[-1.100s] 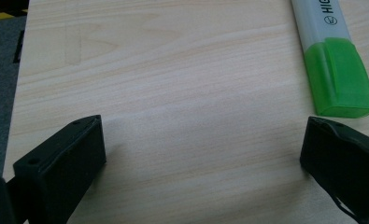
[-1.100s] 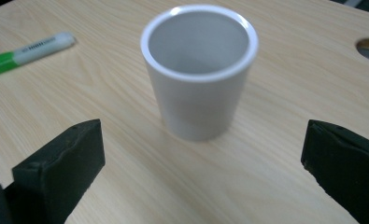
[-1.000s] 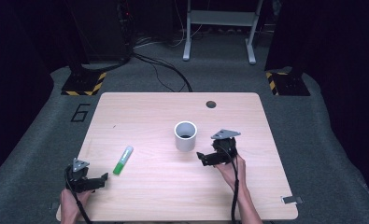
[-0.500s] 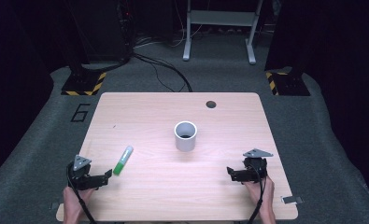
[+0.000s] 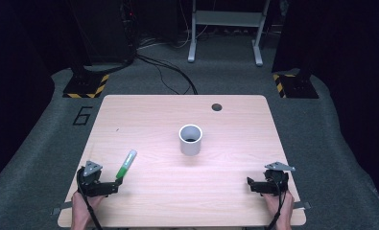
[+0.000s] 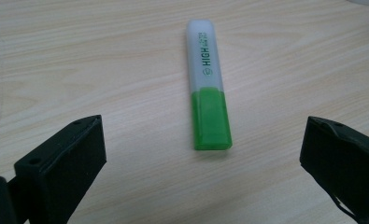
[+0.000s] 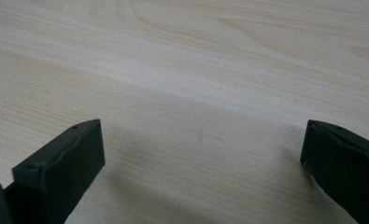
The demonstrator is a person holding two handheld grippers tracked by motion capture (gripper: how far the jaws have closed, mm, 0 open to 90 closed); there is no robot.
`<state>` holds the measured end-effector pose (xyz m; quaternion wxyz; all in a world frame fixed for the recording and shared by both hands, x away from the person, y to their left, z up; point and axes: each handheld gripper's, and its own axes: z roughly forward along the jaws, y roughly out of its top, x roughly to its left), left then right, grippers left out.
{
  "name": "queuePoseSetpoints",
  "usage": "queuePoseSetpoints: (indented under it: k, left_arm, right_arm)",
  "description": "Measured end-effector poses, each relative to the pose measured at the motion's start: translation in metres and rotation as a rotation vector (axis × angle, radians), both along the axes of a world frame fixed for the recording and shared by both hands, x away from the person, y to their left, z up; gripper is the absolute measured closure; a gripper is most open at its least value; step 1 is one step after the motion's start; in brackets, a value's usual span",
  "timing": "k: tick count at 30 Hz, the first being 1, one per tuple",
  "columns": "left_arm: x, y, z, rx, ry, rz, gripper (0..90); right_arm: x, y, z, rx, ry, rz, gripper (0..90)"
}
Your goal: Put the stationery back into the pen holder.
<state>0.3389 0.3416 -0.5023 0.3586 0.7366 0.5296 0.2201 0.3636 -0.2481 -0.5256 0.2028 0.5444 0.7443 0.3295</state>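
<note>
1. Nearest to us, at the near left corner of the surface [image 5: 144, 120], a hand [image 5: 81, 211] holds the left gripper [image 5: 111, 186]. Its jaws stand wide apart and hold nothing.
2. At the near right corner, another hand [image 5: 279, 207] holds the right gripper [image 5: 252, 184]. We see its jaws spread wide too, low over bare wood, with nothing between them.
3. Just beyond the left gripper lies the highlighter [image 5: 126, 164], flat on the surface near the left edge. In the left gripper view the highlighter [image 6: 207, 84] sits just ahead of the gap between the jaws, nearly centred on it, with its green end nearest the gripper and its pale, printed end pointing away. We see neither jaw touching it.
4. Farther on, near the middle of the surface, stands a white cup [image 5: 190, 139], upright and open at the top. It is well apart from the highlighter and from both grippers.
5. Near the far edge, right of the middle, we see a small round hole [image 5: 217, 107] in the surface.
</note>
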Motion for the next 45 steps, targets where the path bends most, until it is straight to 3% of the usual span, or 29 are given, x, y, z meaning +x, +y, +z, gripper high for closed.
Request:
queuePoseSetpoints:
  k: [3,7,8,11,13,14,15,16,23,28,35,45]
  left_arm:
    - [0.002,-0.004,-0.001,0.010,0.023,-0.018,0.5]
    - [0.005,-0.009,-0.004,0.013,0.018,-0.013,5.3]
    - [0.006,-0.009,-0.004,0.022,0.037,-0.020,5.3]
    - [0.011,-0.010,-0.008,0.035,0.033,-0.005,16.2]
    - [0.013,-0.011,-0.010,0.037,0.035,0.003,17.0]
    - [0.015,-0.011,-0.012,0.023,0.024,0.009,22.1]
    - [0.016,-0.011,-0.012,0.028,0.048,0.001,24.0]
    - [0.017,-0.012,-0.014,0.026,0.031,0.010,25.6]
    - [0.025,-0.020,-0.017,0.042,0.027,0.014,41.5]
    - [0.027,-0.022,-0.019,0.049,0.036,0.023,50.3]
    - [0.026,-0.027,-0.019,0.069,0.020,0.031,65.3]
    - [0.023,-0.027,-0.020,0.079,0.003,0.027,66.9]
  right_arm:
    - [0.001,0.000,-0.001,0.011,0.004,-0.002,0.0]
    - [0.000,0.001,-0.002,-0.010,-0.008,0.006,0.0]
    - [0.000,0.001,-0.002,-0.010,-0.008,0.006,0.0]
    - [-0.001,0.001,-0.002,-0.004,-0.016,-0.001,0.5]
    - [-0.001,0.001,-0.002,0.001,-0.016,0.000,0.7]
    - [-0.001,0.000,-0.002,0.001,-0.015,0.002,0.8]
    - [-0.001,0.000,-0.002,0.002,-0.018,0.004,1.0]
    - [-0.001,0.000,-0.002,0.000,-0.017,0.001,1.2]
    - [-0.001,0.002,-0.003,-0.008,-0.023,-0.004,1.8]
    - [-0.001,0.002,-0.003,-0.013,-0.025,-0.006,2.4]
    - [-0.001,0.004,-0.003,-0.026,-0.021,-0.014,2.6]
    - [-0.002,0.004,-0.003,-0.030,-0.027,-0.014,3.0]
